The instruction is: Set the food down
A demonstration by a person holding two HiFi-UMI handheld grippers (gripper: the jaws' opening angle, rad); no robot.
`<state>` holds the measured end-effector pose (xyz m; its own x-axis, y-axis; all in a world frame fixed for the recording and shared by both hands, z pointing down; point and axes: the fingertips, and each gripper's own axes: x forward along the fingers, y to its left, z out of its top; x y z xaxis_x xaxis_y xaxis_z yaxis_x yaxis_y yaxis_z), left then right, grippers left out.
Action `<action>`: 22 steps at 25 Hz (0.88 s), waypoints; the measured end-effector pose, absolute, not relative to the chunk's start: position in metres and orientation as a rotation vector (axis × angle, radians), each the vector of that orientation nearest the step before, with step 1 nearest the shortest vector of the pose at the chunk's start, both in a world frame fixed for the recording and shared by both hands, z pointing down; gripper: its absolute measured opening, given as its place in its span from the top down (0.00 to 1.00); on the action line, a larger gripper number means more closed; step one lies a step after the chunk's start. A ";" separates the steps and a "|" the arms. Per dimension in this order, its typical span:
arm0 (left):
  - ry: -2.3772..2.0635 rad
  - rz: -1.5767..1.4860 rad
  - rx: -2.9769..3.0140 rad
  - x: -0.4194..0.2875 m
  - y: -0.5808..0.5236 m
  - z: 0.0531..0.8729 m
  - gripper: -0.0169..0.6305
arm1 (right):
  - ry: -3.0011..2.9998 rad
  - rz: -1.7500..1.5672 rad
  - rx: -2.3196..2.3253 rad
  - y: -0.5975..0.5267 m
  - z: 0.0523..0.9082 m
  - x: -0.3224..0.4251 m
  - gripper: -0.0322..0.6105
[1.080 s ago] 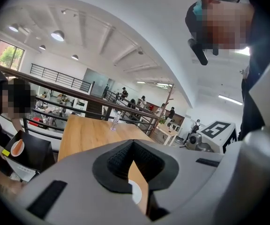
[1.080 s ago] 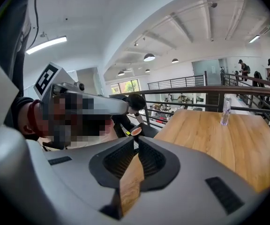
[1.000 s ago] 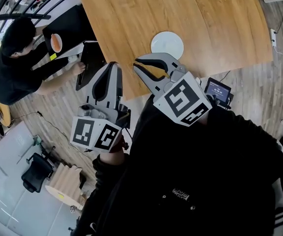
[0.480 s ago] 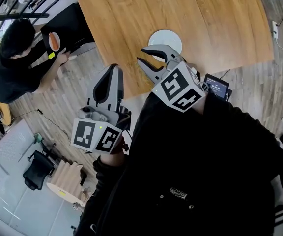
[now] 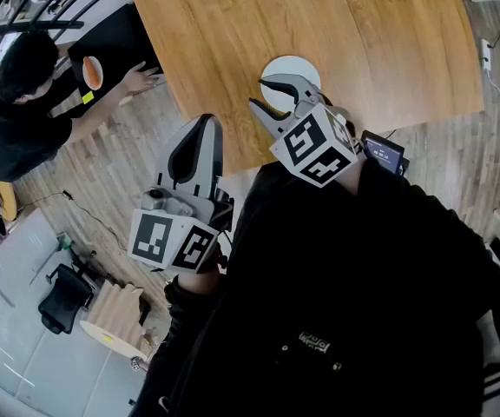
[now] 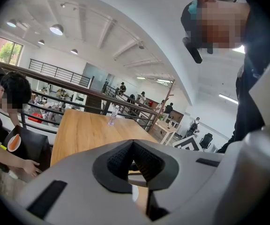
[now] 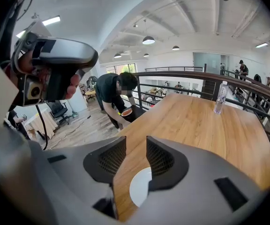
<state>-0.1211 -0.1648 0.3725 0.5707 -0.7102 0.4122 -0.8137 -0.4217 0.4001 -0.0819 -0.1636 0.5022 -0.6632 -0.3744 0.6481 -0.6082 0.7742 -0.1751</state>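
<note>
The right gripper (image 5: 259, 92) hangs low over the near edge of the wooden table (image 5: 345, 24), just above a white plate (image 5: 292, 66). Its jaws have just been opening and stand partly apart with nothing between them. The gap in the right gripper view shows only wood grain and part of the plate. The left gripper (image 5: 204, 122) is held just beside the table's near corner, its jaws closed together on nothing.

No food shows in either gripper, and the plate looks bare. The only food-like thing in view is a bowl with orange contents (image 5: 93, 73) by another person (image 5: 20, 102) off the table's far left side, well apart from both grippers.

If the plate is the landing spot, the food is best brought in level and low over its centre. It should be released only once it rests there. The jaws should then lift straight up, because the plate sits near the table edge and would likely slide on the smooth wood if nudged.

The table is broad, pale and mostly bare, with a clear water bottle (image 7: 221, 97) near its far end. Plank flooring (image 5: 441, 155) surrounds it. Beyond it a dark railing (image 7: 186, 74) runs along an open hall with a white vaulted ceiling, pendant lamps and distant figures.
</note>
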 end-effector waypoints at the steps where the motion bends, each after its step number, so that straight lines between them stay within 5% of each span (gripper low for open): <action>1: -1.215 0.243 2.236 -0.121 -0.165 0.374 0.98 | -2.353 0.507 0.728 -0.164 0.506 -0.081 0.75; 22: -1.261 0.290 2.149 -0.129 -0.187 0.394 0.98 | -2.196 0.495 0.603 -0.170 0.582 -0.084 0.61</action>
